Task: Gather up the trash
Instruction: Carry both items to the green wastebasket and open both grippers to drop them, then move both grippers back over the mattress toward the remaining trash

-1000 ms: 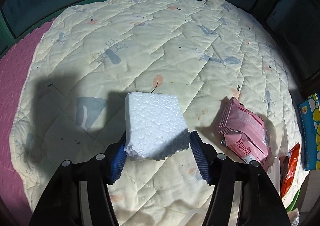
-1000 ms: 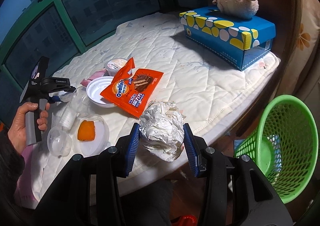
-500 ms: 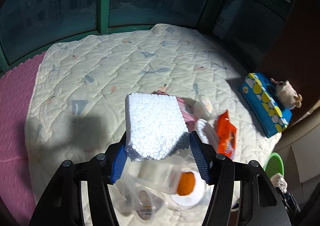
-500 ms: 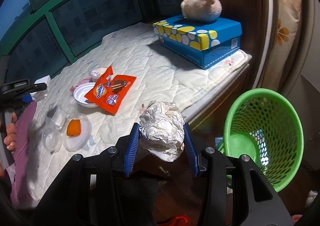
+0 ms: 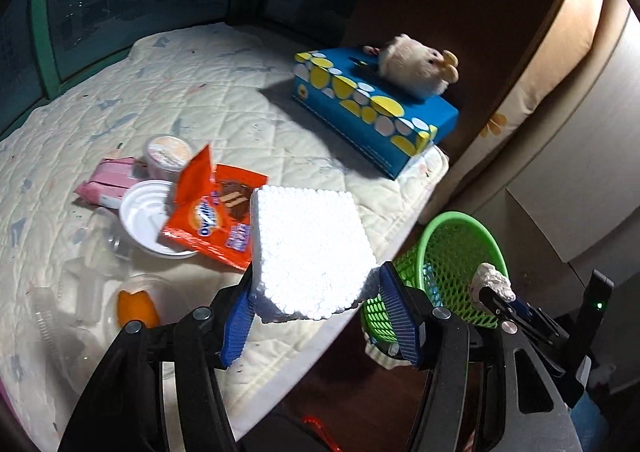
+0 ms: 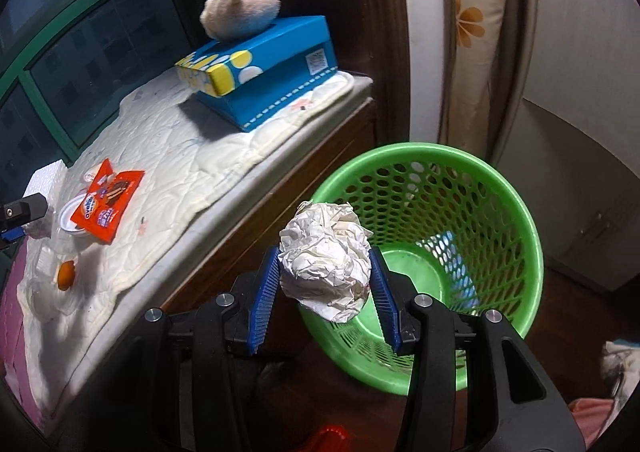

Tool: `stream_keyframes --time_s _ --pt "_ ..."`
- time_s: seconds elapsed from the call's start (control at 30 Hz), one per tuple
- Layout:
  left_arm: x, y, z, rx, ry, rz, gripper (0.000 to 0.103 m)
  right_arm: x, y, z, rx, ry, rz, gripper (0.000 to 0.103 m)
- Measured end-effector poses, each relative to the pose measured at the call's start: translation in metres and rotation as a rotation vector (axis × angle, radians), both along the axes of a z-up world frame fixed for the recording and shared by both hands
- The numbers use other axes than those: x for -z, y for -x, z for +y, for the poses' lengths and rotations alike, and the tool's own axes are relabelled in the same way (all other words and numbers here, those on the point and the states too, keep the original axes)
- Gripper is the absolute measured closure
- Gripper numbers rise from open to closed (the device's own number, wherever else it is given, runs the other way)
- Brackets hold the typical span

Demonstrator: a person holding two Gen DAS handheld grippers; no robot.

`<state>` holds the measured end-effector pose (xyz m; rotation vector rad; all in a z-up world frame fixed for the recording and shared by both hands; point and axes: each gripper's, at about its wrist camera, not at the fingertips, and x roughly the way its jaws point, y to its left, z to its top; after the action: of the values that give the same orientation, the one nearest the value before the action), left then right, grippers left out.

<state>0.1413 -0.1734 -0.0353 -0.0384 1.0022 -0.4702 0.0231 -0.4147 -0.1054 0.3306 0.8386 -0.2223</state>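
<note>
My left gripper is shut on a white foam block and holds it above the quilted bed's near edge. My right gripper is shut on a crumpled white paper ball at the near rim of the green mesh basket, which stands on the floor beside the bed. The basket and the paper ball also show in the left wrist view. An orange Ovaltine wrapper, a white lid, a pink packet, a small cup and clear plastic tubs lie on the quilt.
A blue tissue box with a plush toy on top sits at the bed's far corner. Dark windows run behind the bed. A wooden bed frame and a curtain stand next to the basket.
Both grippers have swung right toward the basket with their loads. The right gripper now holds the paper ball at the basket's rim; the left has moved from mid-bed to the bed's edge.
</note>
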Motion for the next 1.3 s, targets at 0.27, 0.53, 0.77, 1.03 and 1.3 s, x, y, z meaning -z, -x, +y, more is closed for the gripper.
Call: stream_keyframes --time_s 0.27,0.53,0.77,1.03,1.3 --pt "0.015 0.006 -0.076 0.137 -0.028 0.021 0.045 0.012 0.012 -0.039 0.075 -0.009 0.009 0.039" --pt "0.037 0.014 -0.146 0.254 -0.075 0.053 0.045 0.006 0.042 -0.058 0.122 -0.024 -0.027 0.033" --pt "0.056 0.022 -0.188 0.329 -0.107 0.088 0.041 0.0 0.067 -0.073 0.176 -0.027 -0.047 0.03" --pt "0.059 0.028 -0.201 0.359 -0.103 0.091 0.031 0.002 0.082 -0.082 0.214 -0.048 -0.052 0.03" --pt "0.048 0.025 -0.165 0.297 -0.074 0.092 0.027 0.0 0.081 -0.075 0.201 -0.062 -0.057 0.03"
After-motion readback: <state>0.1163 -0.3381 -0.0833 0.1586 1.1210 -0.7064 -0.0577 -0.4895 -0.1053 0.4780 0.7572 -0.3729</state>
